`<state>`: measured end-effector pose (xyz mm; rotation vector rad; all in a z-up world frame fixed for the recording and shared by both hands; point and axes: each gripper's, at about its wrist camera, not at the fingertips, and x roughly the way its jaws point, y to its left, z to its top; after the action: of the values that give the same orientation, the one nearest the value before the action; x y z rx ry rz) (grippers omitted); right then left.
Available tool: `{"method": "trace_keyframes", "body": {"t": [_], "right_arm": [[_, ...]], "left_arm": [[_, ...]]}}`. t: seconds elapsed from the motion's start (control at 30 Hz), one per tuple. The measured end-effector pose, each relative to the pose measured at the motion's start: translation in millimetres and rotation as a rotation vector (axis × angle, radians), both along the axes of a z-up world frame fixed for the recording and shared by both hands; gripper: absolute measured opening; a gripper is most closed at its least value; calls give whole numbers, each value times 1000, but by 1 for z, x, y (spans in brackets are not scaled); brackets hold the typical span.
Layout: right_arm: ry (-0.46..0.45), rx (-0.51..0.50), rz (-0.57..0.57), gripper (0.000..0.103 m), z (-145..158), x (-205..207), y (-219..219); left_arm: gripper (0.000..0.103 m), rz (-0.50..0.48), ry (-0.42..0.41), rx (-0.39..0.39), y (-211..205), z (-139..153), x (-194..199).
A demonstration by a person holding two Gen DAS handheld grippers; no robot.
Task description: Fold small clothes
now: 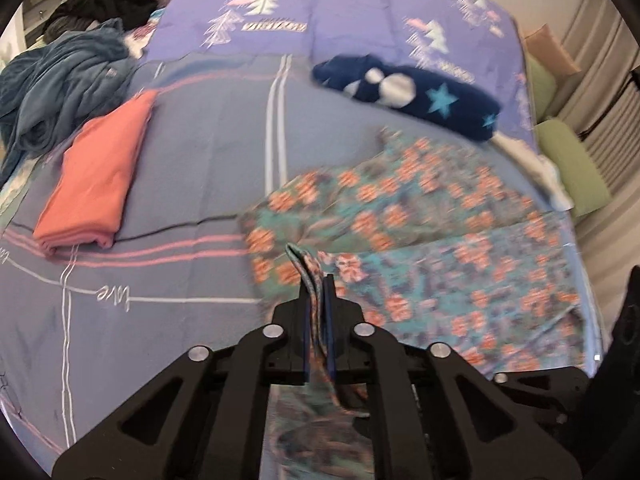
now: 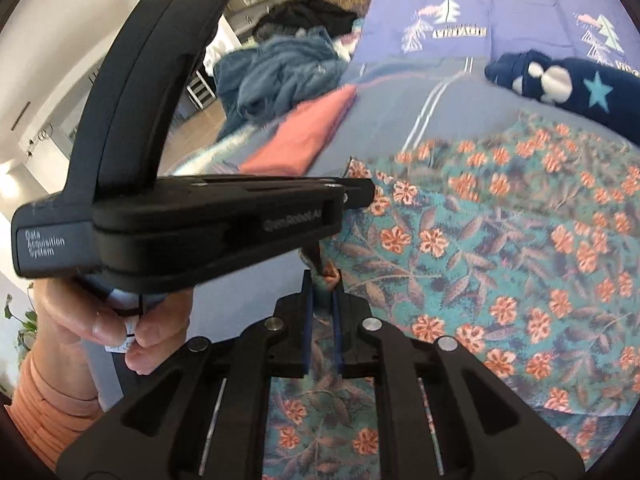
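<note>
A teal garment with orange flowers (image 1: pixel 440 240) lies spread on the right half of the bed, blurred in the left wrist view. My left gripper (image 1: pixel 316 280) is shut on a folded edge of it, and the cloth runs back between the narrow jaws. In the right wrist view the same floral garment (image 2: pixel 500 260) fills the right side. My right gripper (image 2: pixel 322 280) is shut on a bunched corner of it. The left gripper (image 2: pixel 360 196) crosses just above, side on, held by a hand (image 2: pixel 120 320) in an orange sleeve.
A folded coral garment (image 1: pixel 96 176) lies at the left on the grey-blue striped bed cover (image 1: pixel 200 152). A navy fleece piece with stars (image 1: pixel 408 92) sits beyond the floral one. A blue-grey blanket heap (image 1: pixel 52 84) and black clothes (image 1: pixel 104 4) are far left. Green cushions (image 1: pixel 572 168) line the right edge.
</note>
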<state>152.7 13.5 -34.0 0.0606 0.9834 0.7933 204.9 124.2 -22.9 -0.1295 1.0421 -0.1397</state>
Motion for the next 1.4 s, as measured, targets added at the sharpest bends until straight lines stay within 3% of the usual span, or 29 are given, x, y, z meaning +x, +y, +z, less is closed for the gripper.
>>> {"method": "trace_keyframes", "body": {"t": [0.03, 0.07, 0.1, 0.17, 0.3, 0.37, 0.47, 0.6, 0.63, 0.67, 0.7, 0.73, 0.8, 0.93, 1.03, 1.13, 1.2, 1.33, 1.4], "right_arm": [[13, -15, -1, 16, -5, 0, 1], [32, -32, 0, 27, -11, -1, -1], [40, -41, 2, 32, -13, -3, -4], [11, -66, 3, 33, -12, -13, -21], [-68, -97, -64, 33, 0, -35, -84], [-73, -94, -147, 33, 3, -40, -127], [-41, -87, -373, 35, 0, -38, -212], [34, -59, -579, 35, -17, -44, -286], [30, -76, -623, 34, -23, -39, -299], [18, -116, -676, 23, -28, -38, -310], [12, -153, -738, 0, -37, -39, -324], [23, -130, -770, 0, -43, -41, -336], [53, -43, -803, 0, -48, -45, -352], [91, 32, -873, 0, -53, -48, -359], [38, -43, -853, 0, -44, -50, -346], [-22, -61, -805, 14, -28, -58, -332], [-49, -36, -741, 31, -21, -58, -327], [2, -25, -703, 29, -26, -40, -317], [34, 28, -695, 24, -32, -31, -318]], "left_arm": [[15, 17, 4, 33, 2, -6, -1], [16, 29, 2, 54, 3, -9, -1], [18, 39, -5, 86, 5, -12, -3], [24, 47, -16, 111, 10, -15, -7], [24, 62, -93, 106, 12, -1, -24], [28, 41, -128, 62, 7, 7, -30], [29, -17, -148, -8, -9, 11, -37], [29, 3, -110, 24, -19, -10, -38], [29, 19, -94, 67, -18, -19, -38], [30, 49, -82, 144, -16, -29, -38], [37, 67, -78, 183, -15, -33, -40], [47, 78, -87, 183, -11, -35, -43], [48, 102, -99, 141, -2, -30, -51], [47, 116, -150, 124, -3, -13, -61], [48, 81, -170, 115, -18, -4, -64], [48, 52, -163, 100, -33, -3, -58], [48, 29, -158, 67, -45, -2, -51], [47, -68, -155, -28, -87, 5, -32], [47, -144, -150, -40, -123, 9, -17]]}}
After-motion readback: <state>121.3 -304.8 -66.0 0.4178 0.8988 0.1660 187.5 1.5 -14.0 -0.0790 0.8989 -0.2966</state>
